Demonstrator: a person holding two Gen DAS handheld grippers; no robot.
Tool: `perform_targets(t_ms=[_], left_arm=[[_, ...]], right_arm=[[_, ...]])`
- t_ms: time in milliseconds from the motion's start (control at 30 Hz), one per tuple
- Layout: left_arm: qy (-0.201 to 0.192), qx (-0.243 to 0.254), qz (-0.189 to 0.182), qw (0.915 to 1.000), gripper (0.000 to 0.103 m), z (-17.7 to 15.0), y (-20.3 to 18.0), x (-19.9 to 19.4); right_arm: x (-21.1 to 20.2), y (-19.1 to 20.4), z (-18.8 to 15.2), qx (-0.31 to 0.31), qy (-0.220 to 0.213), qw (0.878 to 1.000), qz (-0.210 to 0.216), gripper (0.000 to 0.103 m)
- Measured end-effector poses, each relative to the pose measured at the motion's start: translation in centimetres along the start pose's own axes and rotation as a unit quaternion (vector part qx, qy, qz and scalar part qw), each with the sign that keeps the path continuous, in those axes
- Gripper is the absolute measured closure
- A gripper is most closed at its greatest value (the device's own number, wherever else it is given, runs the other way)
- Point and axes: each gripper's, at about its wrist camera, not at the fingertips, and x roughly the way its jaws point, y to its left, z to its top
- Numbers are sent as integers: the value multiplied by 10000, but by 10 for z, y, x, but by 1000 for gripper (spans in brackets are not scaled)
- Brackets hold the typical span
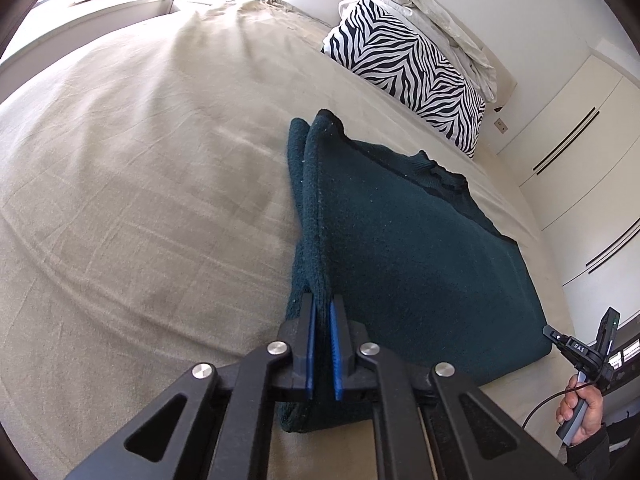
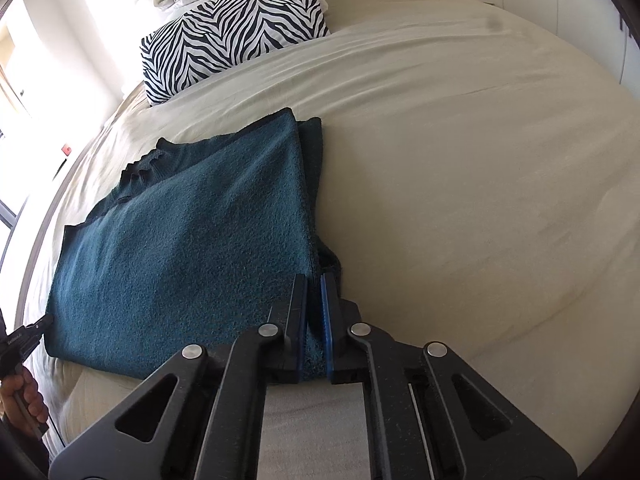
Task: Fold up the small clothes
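Note:
A dark teal knitted sweater [image 1: 420, 248] lies folded on the beige bed [image 1: 140, 200]. My left gripper [image 1: 322, 304] is shut on the sweater's left folded edge, with fabric pinched between the blue pads. In the right wrist view the same sweater [image 2: 180, 248] lies to the left, and my right gripper [image 2: 314, 280] is shut on its right folded edge. The other gripper shows at the frame edge in each view, the right one [image 1: 580, 350] at the sweater's near corner and the left one [image 2: 28, 336] likewise.
A zebra-print pillow [image 1: 404, 68] with crumpled white bedding [image 1: 440, 16] on it lies at the head of the bed. White wardrobe doors [image 1: 580, 140] stand beyond the bed. A bright window area [image 2: 24, 92] is on the other side.

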Motion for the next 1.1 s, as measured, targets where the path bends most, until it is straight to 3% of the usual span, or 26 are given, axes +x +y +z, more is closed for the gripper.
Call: perform_targets(t_ms=[567,900,1033,1100], left_arm=[[139,206,109,9996,96,-15,6,0],[99,-86,-69,9999,95,-16,13,-1],[118,-217,-136,9996,93,-13,16,-5],[76,-232,-122,9996,88,-10,13,-8]], right_arm=[[7,-18,-11,375,23,9992,134,98],[15,-22,-10,420,109,9988,235,96],[9,-25,-10,581,115,9979,251,83],[4,-27,-10,644,96,9976,253,83]])
